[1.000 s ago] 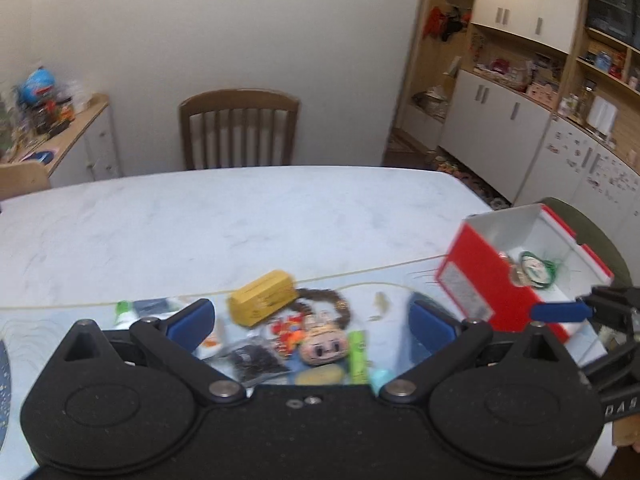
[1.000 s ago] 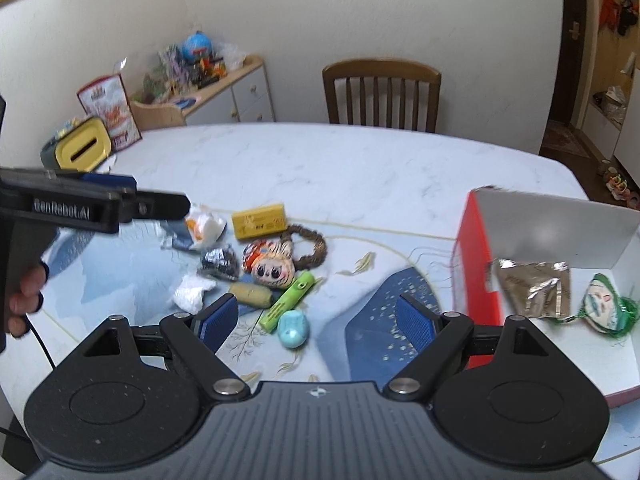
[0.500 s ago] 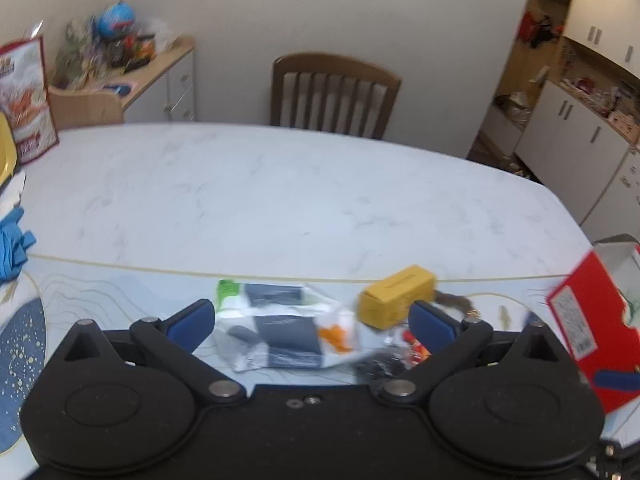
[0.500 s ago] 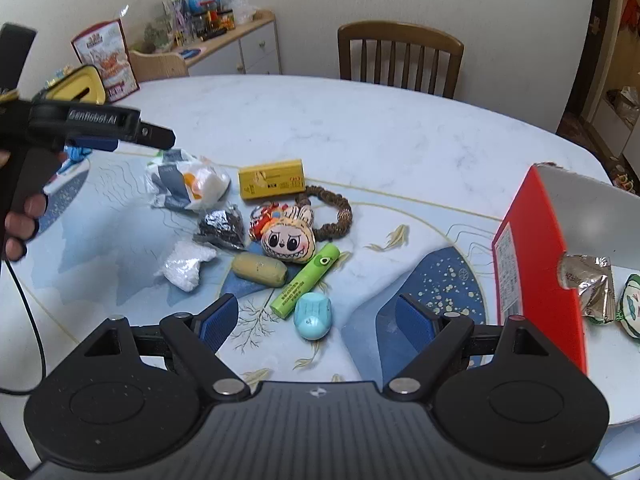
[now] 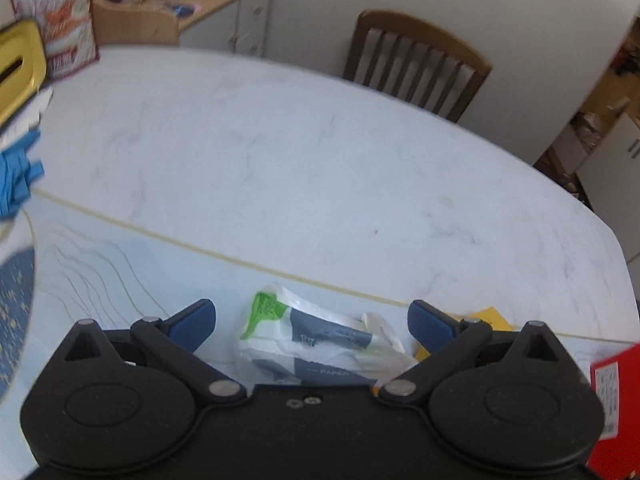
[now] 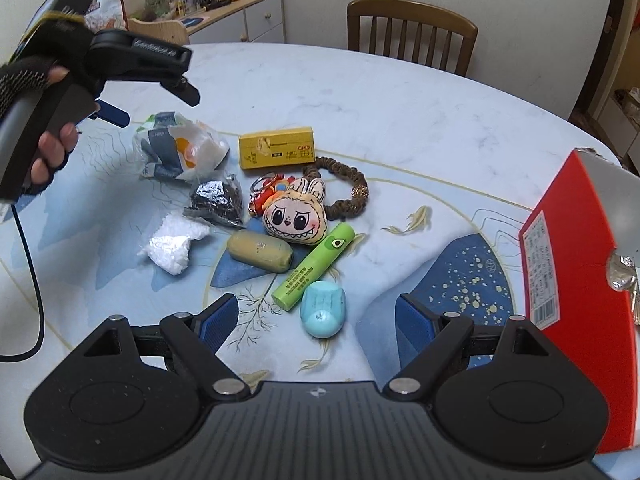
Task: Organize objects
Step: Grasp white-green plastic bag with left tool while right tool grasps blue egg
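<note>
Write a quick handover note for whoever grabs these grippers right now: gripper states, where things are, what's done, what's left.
Left gripper: open, empty, poised over the tissue pack.
Right gripper: open, empty, near the blue toy.
Done: a foil wrapper is in the red box on the right.
Left on the table: tissue pack, yellow box, plush, hair tie, green tube, blue toy and other small items.

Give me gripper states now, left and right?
Left gripper: open, empty, above the crumpled plastic bag.
Right gripper: open, empty, near the blue toy.
</note>
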A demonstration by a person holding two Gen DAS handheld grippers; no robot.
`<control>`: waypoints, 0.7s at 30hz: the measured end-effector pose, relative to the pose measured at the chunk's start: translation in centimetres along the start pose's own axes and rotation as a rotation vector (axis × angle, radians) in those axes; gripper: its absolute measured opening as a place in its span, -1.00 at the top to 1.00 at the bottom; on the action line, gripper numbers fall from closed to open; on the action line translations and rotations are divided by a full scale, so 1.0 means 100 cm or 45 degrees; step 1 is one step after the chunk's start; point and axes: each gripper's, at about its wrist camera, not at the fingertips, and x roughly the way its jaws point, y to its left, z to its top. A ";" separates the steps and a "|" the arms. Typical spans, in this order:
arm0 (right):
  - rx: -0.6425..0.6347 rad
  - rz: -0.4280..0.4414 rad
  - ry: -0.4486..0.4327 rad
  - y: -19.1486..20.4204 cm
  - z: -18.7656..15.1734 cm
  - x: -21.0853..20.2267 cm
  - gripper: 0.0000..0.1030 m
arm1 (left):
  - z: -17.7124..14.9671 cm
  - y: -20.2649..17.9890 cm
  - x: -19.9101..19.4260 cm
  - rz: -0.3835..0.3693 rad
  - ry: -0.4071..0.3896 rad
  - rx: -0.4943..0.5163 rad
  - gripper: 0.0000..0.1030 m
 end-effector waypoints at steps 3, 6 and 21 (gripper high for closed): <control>-0.005 -0.014 0.017 0.000 0.000 0.010 -0.67 | -0.002 -0.004 0.010 -0.001 0.047 -0.043 -0.94; 0.000 -0.021 0.028 -0.002 -0.001 0.017 -0.66 | -0.003 -0.005 0.017 0.012 0.059 -0.068 -0.93; -0.011 -0.029 0.072 -0.004 -0.002 0.038 -0.22 | -0.018 0.003 0.032 -0.021 0.099 -0.099 -0.63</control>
